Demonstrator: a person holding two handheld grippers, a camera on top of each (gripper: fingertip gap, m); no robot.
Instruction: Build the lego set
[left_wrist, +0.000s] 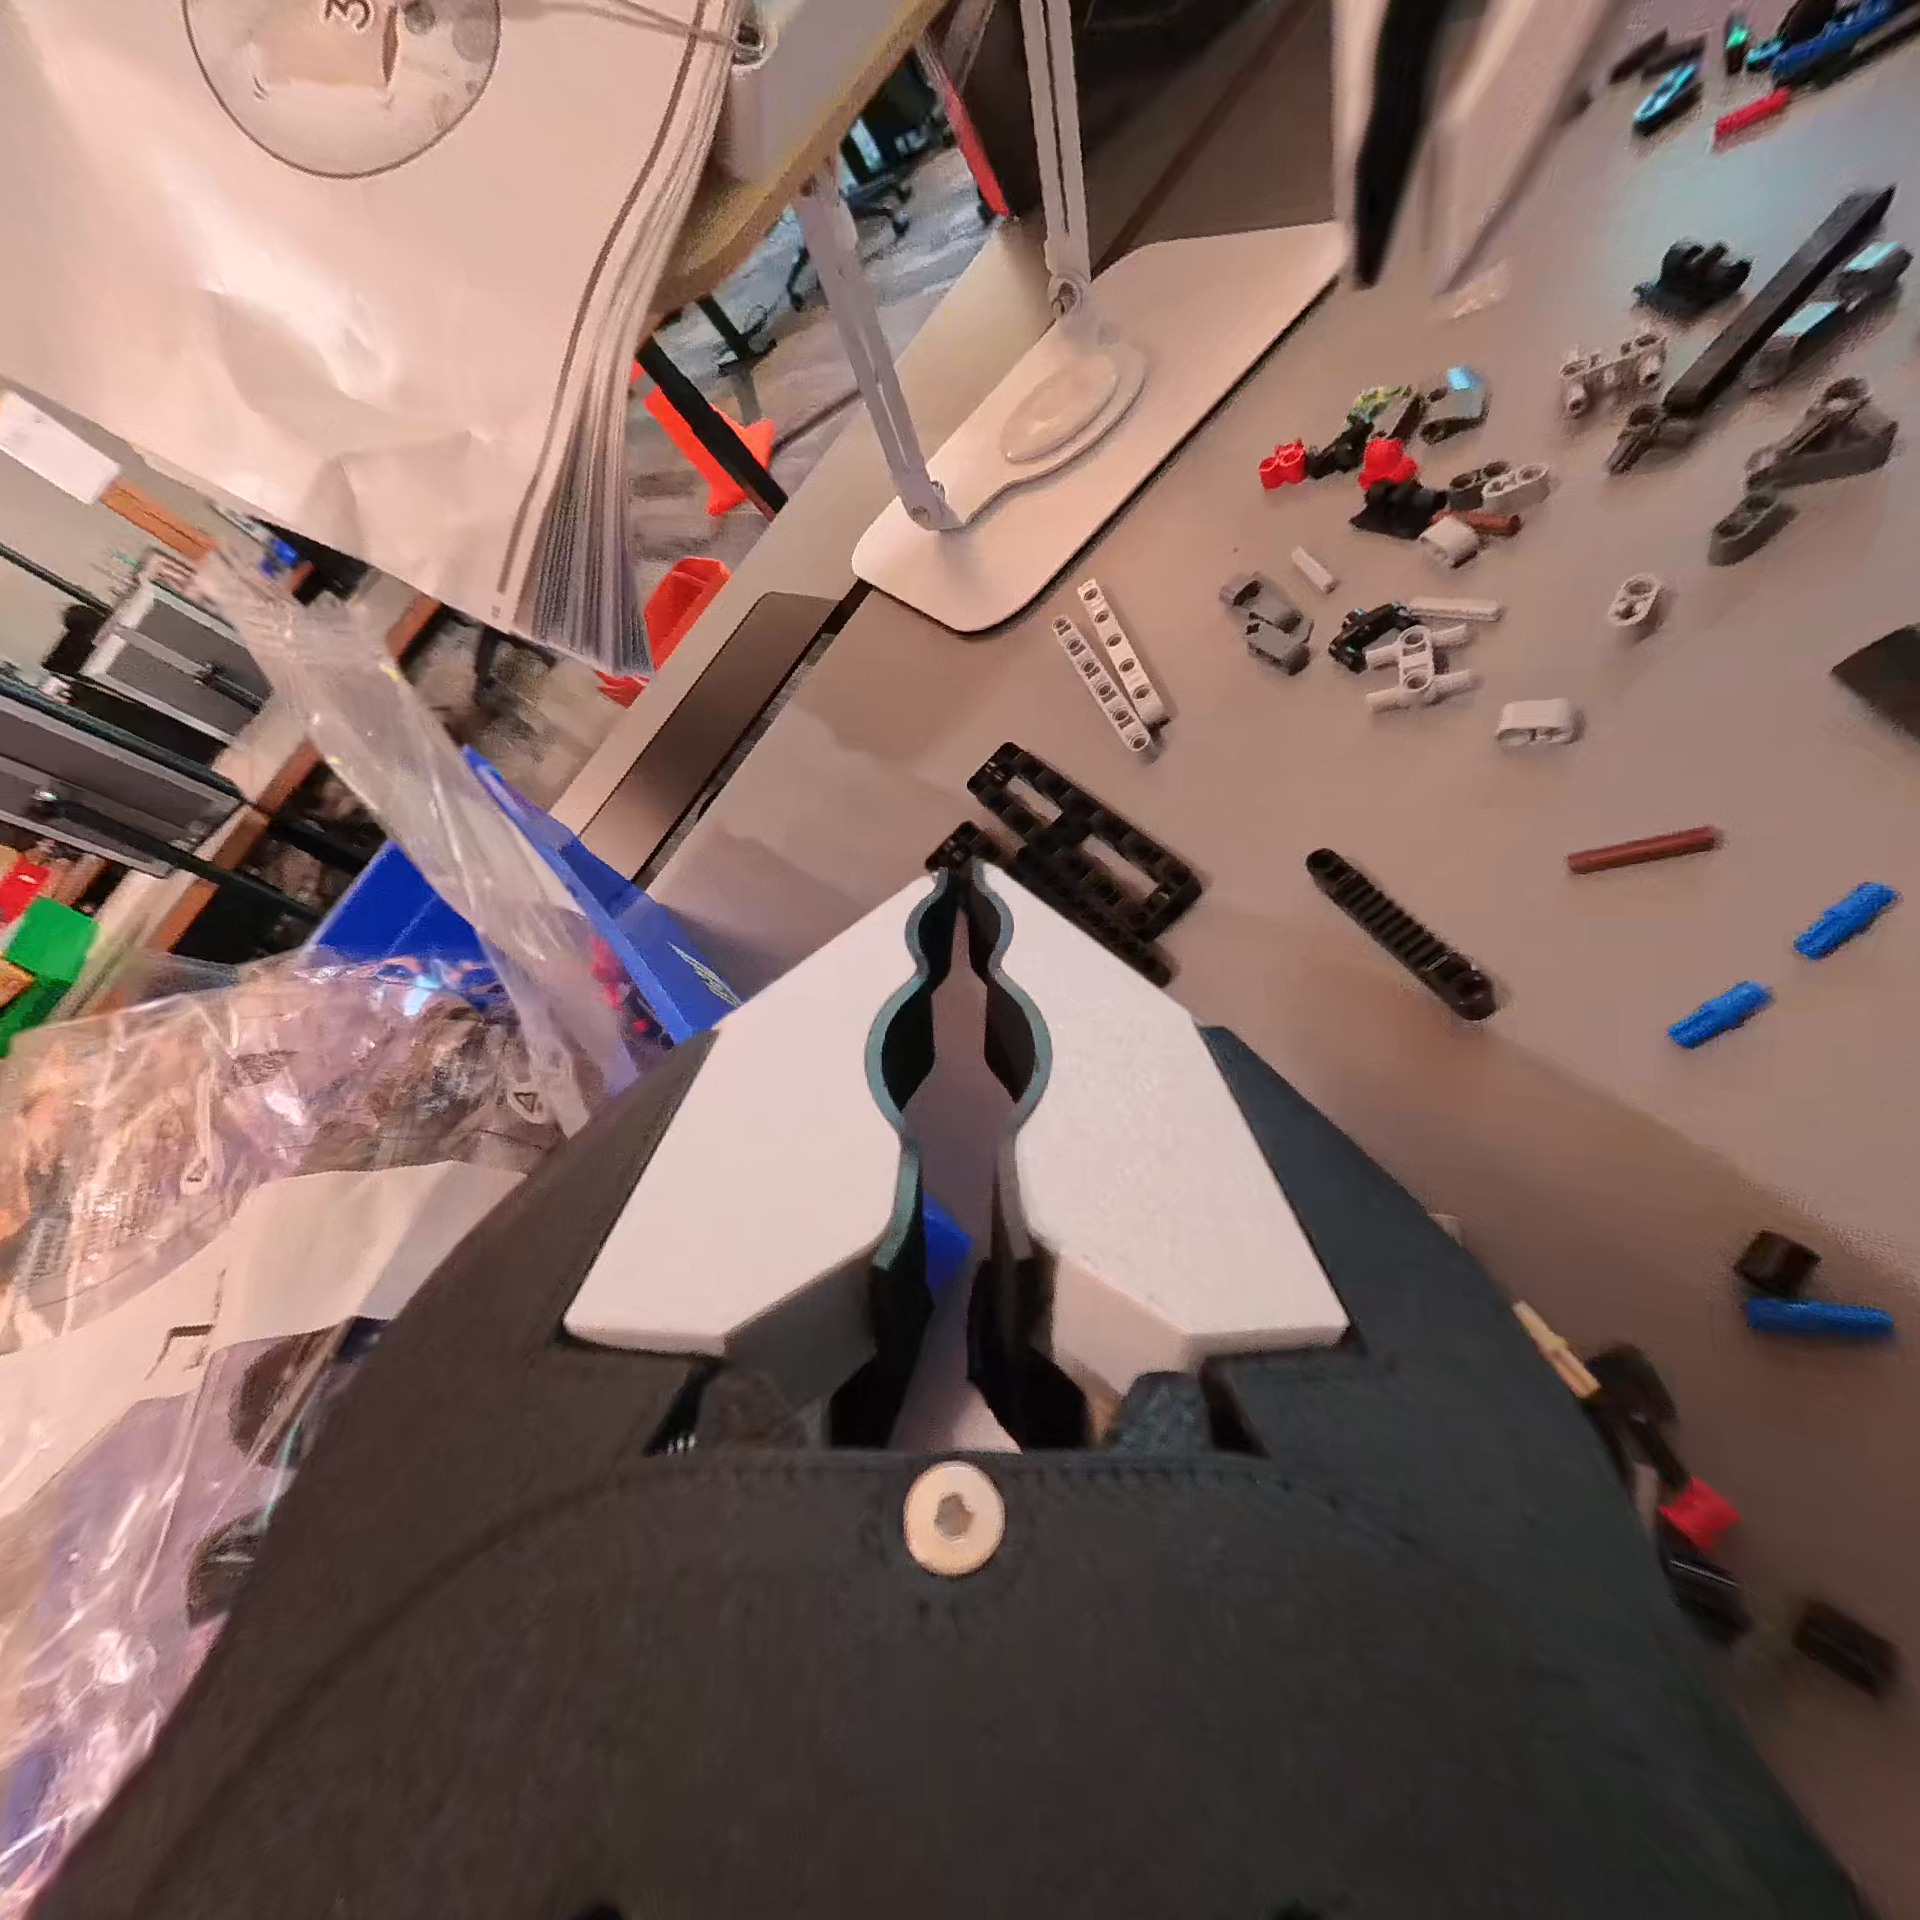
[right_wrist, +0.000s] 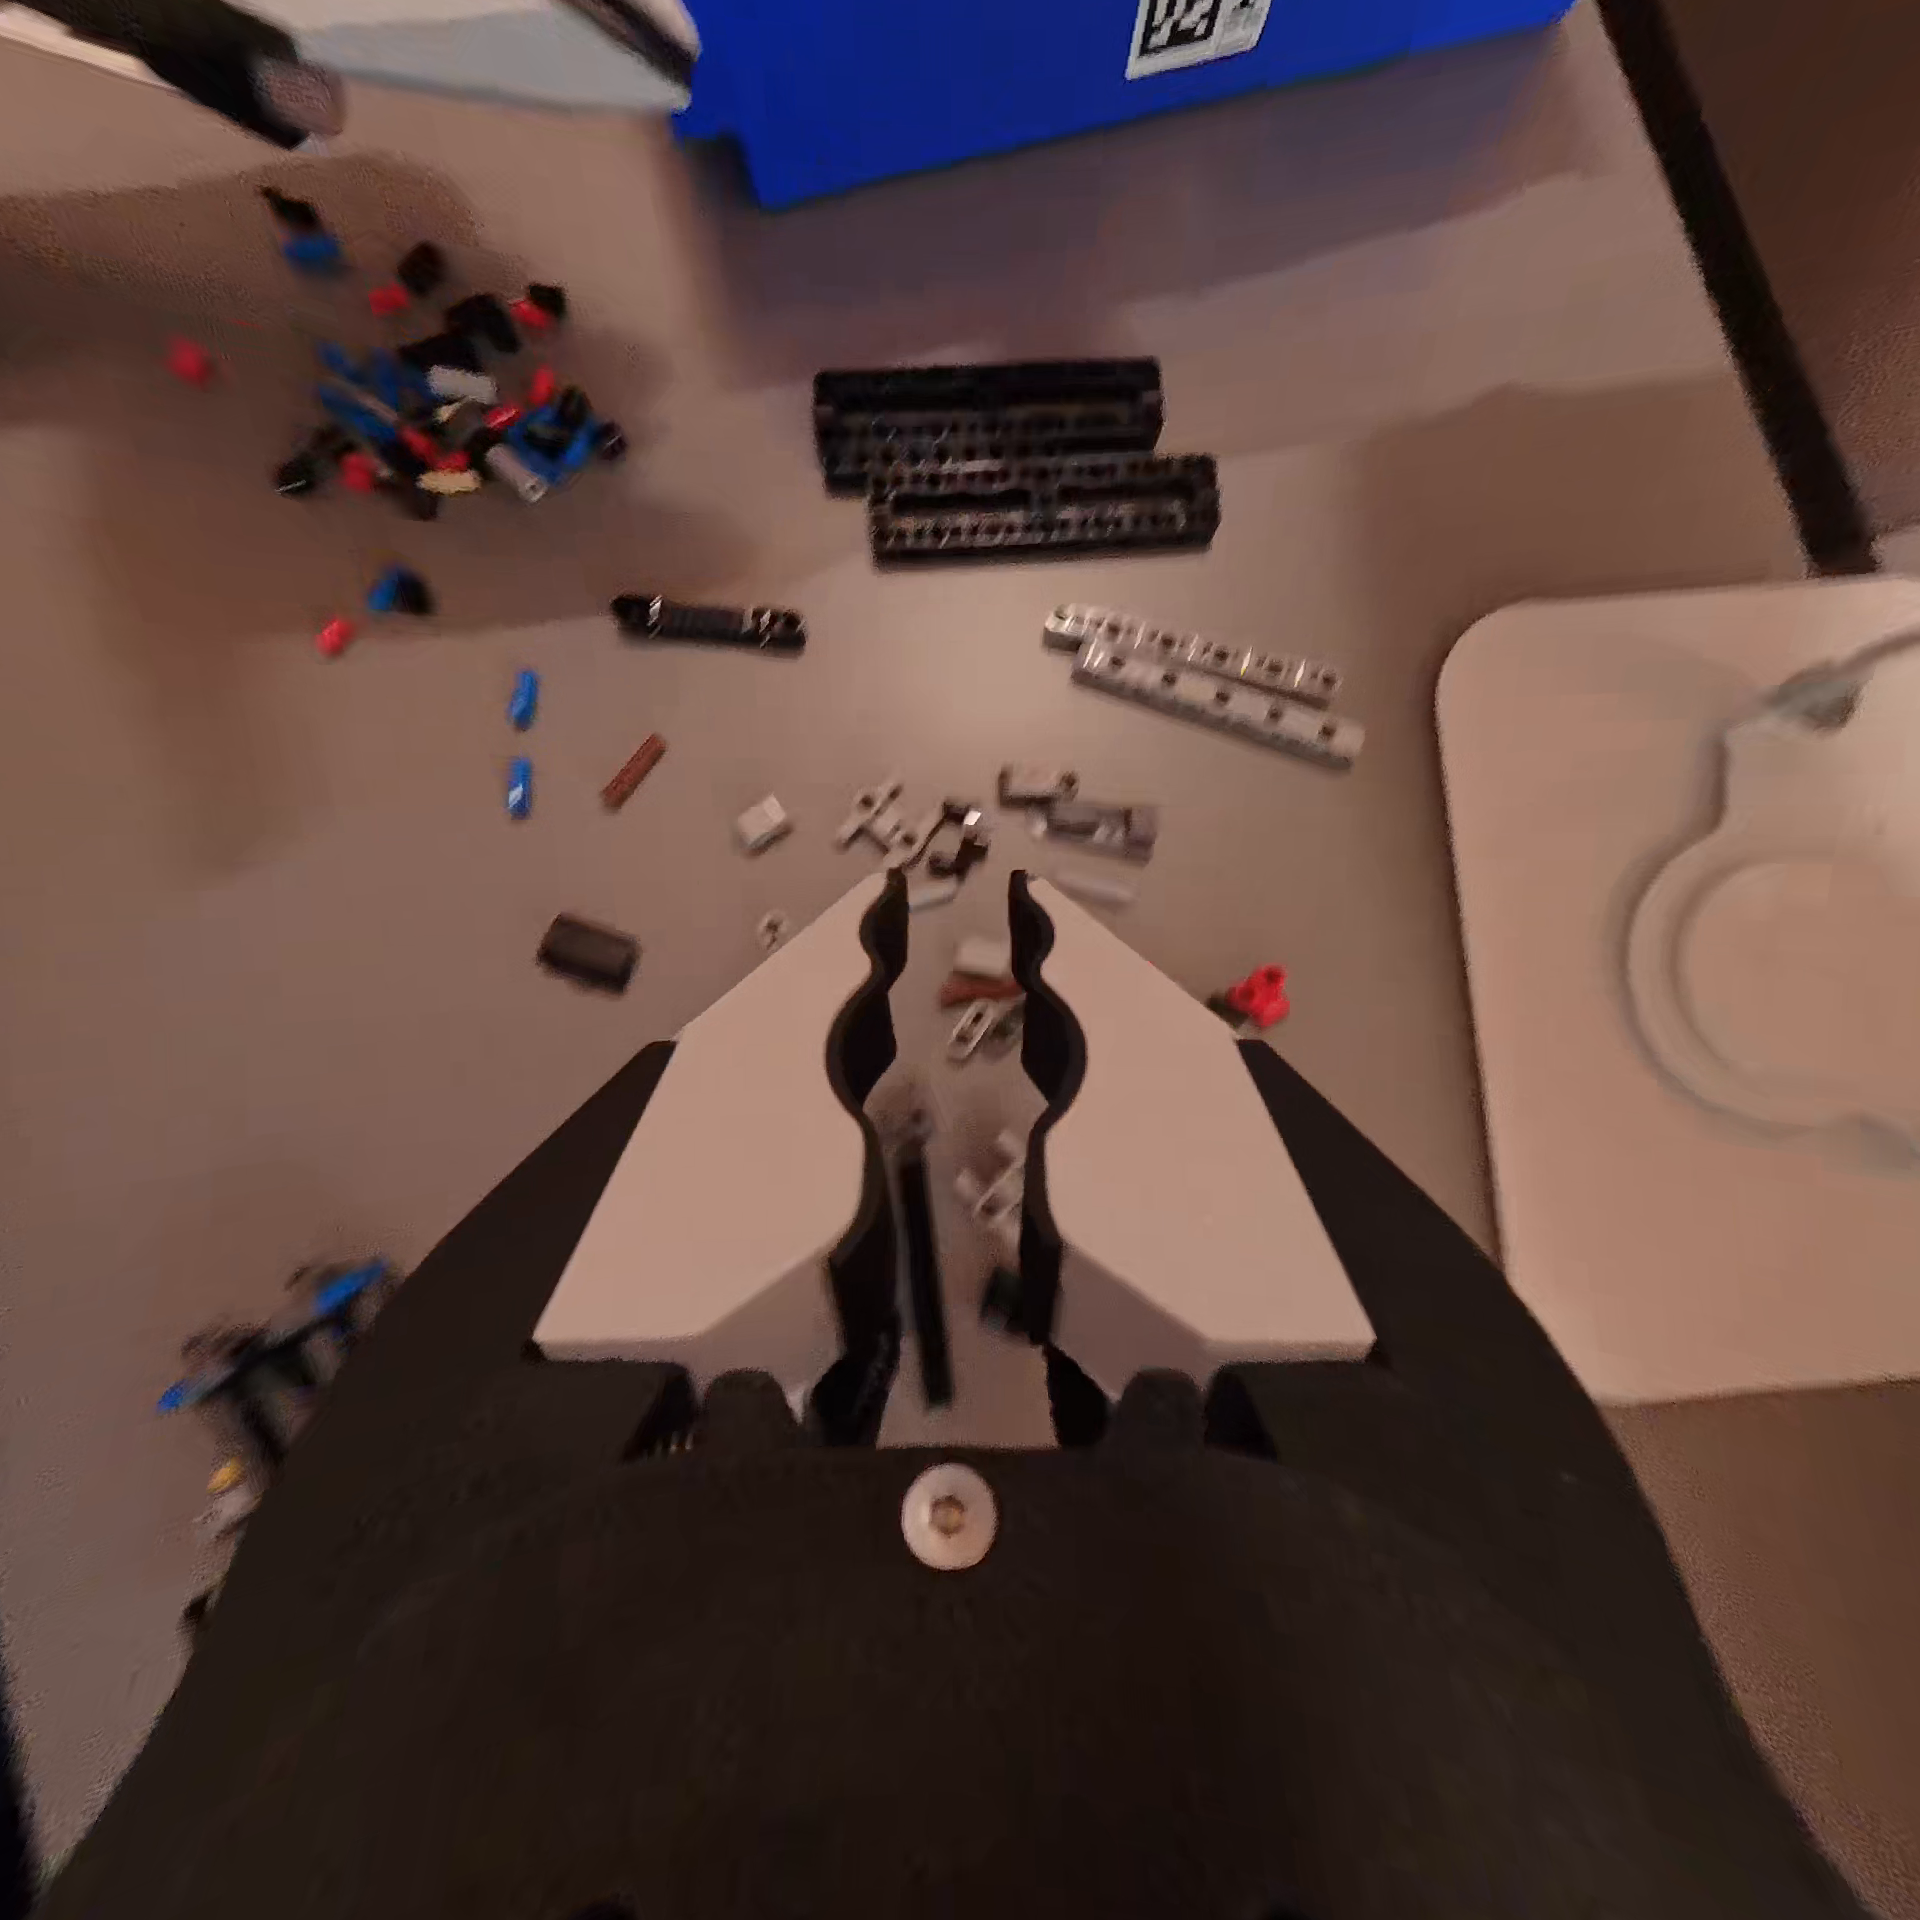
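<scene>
left hand-held gripper (left_wrist: 958, 883) pinched together, plastic bags (left_wrist: 260, 1091) only there

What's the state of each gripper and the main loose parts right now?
Left gripper: shut, holding nothing.
Right gripper: open, empty, above small grey parts.
Black frames: two, flat on the table, side by side.
Grey beams: two, flat, side by side.
Black beam: flat, alone.
Blue bin: on the table, contents out of view.
Plastic bags: crumpled in a heap.
</scene>
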